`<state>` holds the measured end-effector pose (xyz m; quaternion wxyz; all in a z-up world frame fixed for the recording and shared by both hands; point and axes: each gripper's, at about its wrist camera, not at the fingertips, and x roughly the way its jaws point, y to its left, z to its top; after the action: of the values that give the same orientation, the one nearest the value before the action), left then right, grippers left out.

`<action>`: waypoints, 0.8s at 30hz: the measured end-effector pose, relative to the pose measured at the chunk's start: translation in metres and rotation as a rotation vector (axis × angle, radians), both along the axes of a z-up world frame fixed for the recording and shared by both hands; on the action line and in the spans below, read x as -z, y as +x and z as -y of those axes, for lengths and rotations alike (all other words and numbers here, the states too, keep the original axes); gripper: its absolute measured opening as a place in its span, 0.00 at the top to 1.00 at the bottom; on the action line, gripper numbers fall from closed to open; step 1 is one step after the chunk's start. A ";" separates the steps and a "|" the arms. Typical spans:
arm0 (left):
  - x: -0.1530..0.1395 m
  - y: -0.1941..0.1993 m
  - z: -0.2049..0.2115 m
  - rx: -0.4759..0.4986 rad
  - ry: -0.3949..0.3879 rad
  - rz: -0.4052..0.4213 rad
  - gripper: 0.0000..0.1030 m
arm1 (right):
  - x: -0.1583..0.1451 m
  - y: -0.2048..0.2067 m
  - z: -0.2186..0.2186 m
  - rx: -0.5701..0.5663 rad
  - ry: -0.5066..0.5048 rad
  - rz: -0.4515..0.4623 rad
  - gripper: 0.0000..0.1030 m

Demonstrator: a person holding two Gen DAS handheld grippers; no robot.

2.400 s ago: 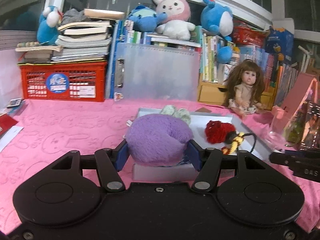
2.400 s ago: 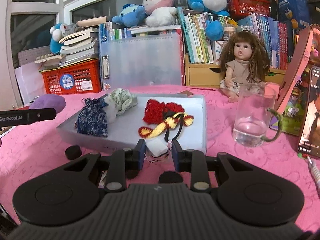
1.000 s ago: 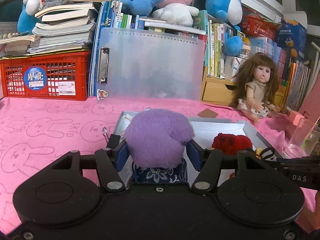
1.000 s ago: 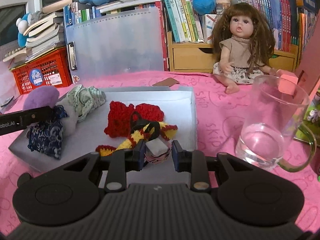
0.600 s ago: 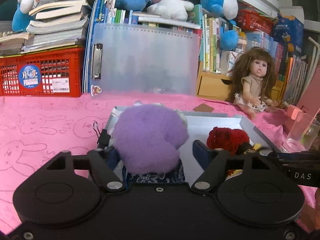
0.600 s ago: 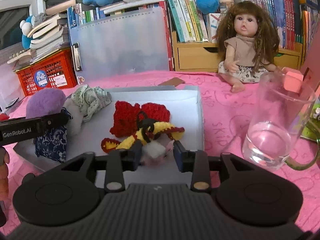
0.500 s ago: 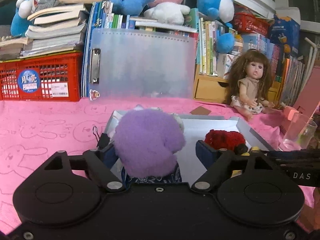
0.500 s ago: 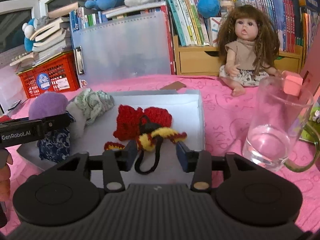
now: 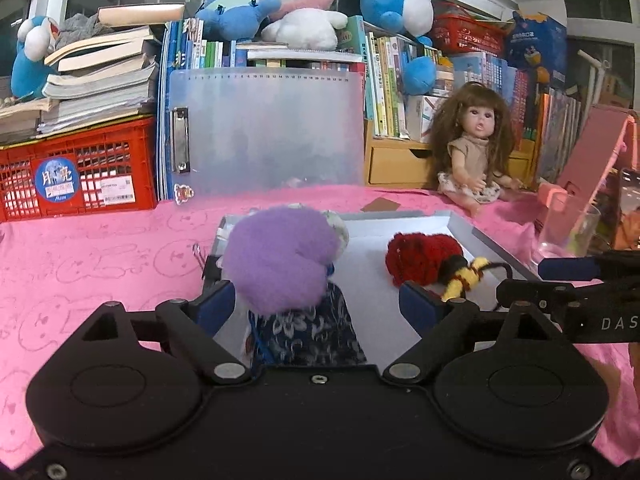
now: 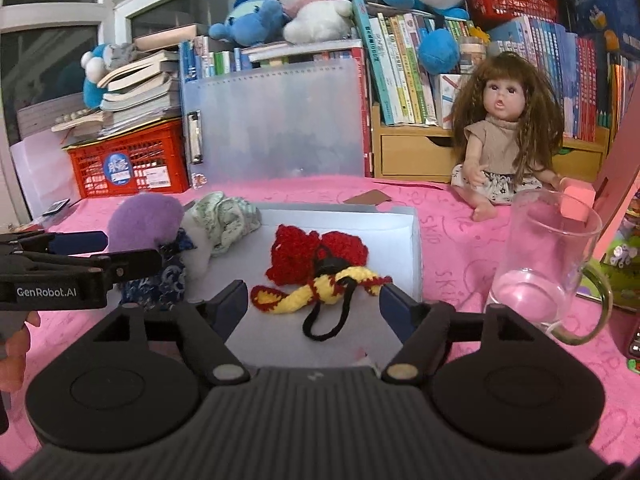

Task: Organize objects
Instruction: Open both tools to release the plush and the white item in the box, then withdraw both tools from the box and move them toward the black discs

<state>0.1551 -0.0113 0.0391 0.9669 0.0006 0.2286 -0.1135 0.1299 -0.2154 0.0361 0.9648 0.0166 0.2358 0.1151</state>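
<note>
A purple plush ball (image 9: 280, 256) rests on a blue floral pouch (image 9: 308, 336) at the left end of a shallow grey tray (image 9: 460, 220). My left gripper (image 9: 316, 304) has its jaws opening around the ball, and the right pad stands well off it. In the right wrist view, my right gripper (image 10: 312, 302) is also opening, over the tray's (image 10: 416, 240) near edge. A red crochet piece (image 10: 312, 256) with a yellow tail and black loop lies between its fingers, untouched. The ball (image 10: 144, 220) sits beside a green-white cloth (image 10: 224, 216).
A glass mug (image 10: 540, 264) with a little water stands right of the tray. Behind it sits a doll (image 10: 508, 140). At the back stand a clear folder (image 10: 280, 128), a red crate (image 10: 128, 168), books and plush toys. A pink cloth covers the table.
Both grippers went from shut to wide open and drew back a little. The left one let go of the purple ball. The right one dropped a small white and pink thing.
</note>
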 end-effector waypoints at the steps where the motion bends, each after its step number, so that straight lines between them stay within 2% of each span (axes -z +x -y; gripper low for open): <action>1: 0.001 -0.003 -0.002 0.002 -0.003 -0.005 0.14 | 0.000 -0.003 0.000 -0.003 -0.004 0.001 0.19; 14: 0.018 -0.048 -0.019 0.012 -0.016 -0.044 0.14 | 0.006 -0.041 -0.002 -0.010 -0.013 0.028 0.15; 24: 0.036 -0.056 -0.017 0.020 -0.013 -0.099 0.20 | 0.025 -0.055 0.001 0.020 -0.009 0.003 0.15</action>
<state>0.0992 0.0059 0.0032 0.9531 -0.0092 0.2756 -0.1244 0.0745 -0.2161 0.0111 0.9664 0.0147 0.2346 0.1043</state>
